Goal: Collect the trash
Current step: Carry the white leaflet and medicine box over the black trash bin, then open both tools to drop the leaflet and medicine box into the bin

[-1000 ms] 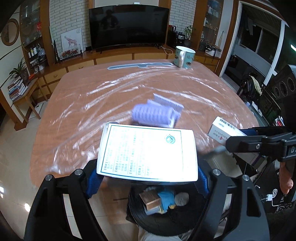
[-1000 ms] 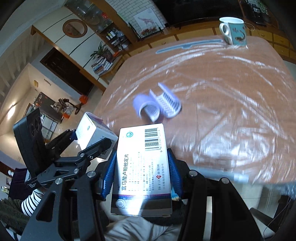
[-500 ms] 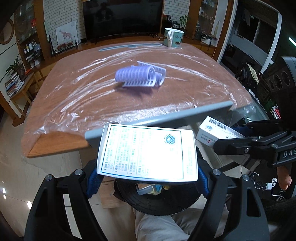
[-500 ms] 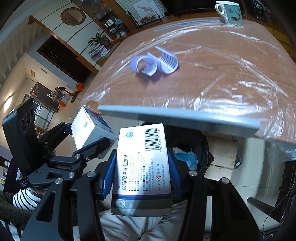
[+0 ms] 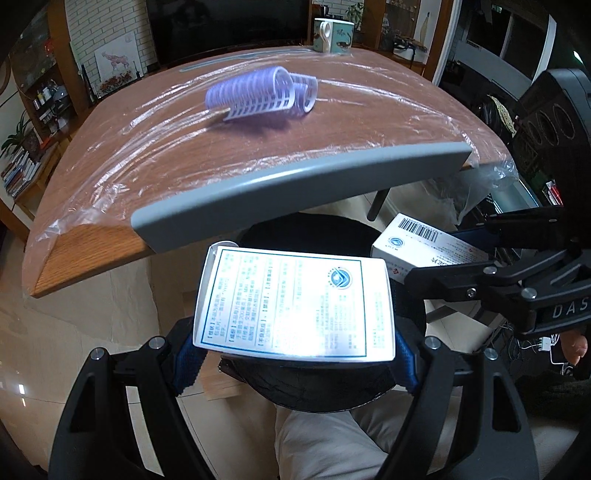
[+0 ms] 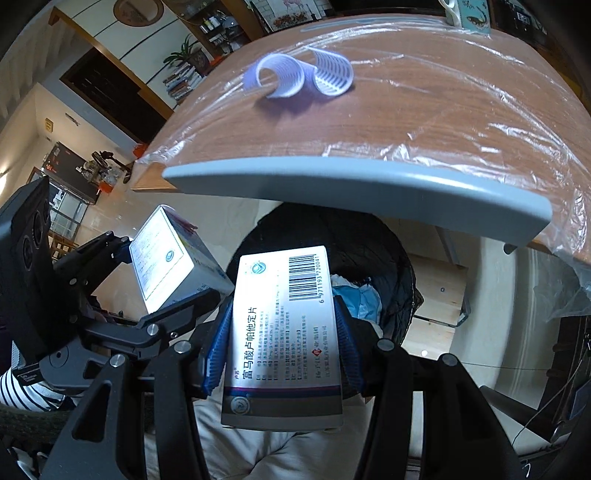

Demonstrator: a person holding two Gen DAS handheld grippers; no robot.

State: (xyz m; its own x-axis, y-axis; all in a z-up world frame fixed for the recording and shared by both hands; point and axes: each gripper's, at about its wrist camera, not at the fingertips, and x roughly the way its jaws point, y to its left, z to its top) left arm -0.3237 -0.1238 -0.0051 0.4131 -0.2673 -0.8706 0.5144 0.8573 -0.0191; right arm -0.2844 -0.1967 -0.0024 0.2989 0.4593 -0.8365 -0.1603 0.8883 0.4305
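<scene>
My left gripper (image 5: 295, 350) is shut on a white medicine box (image 5: 295, 295) with a blue-framed text panel, gripped across its wide sides. Beneath it lies a black-lined trash bin (image 5: 266, 236), below the table edge. In the right wrist view, my right gripper (image 6: 284, 339) is shut on a second medicine box (image 6: 284, 317) with a barcode, above the same bin (image 6: 399, 258), which has blue waste (image 6: 356, 297) in it. Each gripper shows in the other's view: the right gripper (image 5: 436, 258) to the right, the left gripper (image 6: 166, 284) to the left.
The wooden table (image 5: 184, 147) under a clear plastic sheet has a grey edge strip (image 5: 295, 184) just above the bin. Purple hair rollers (image 5: 258, 96) lie on it and a mug (image 5: 332, 35) stands at the far edge. A person's trouser leg (image 5: 325, 439) is below.
Both grippers have sunk with their boxes from above the tabletop to below its front edge. The bin now sits directly under them, and the table edge strip has come into view above the boxes.
</scene>
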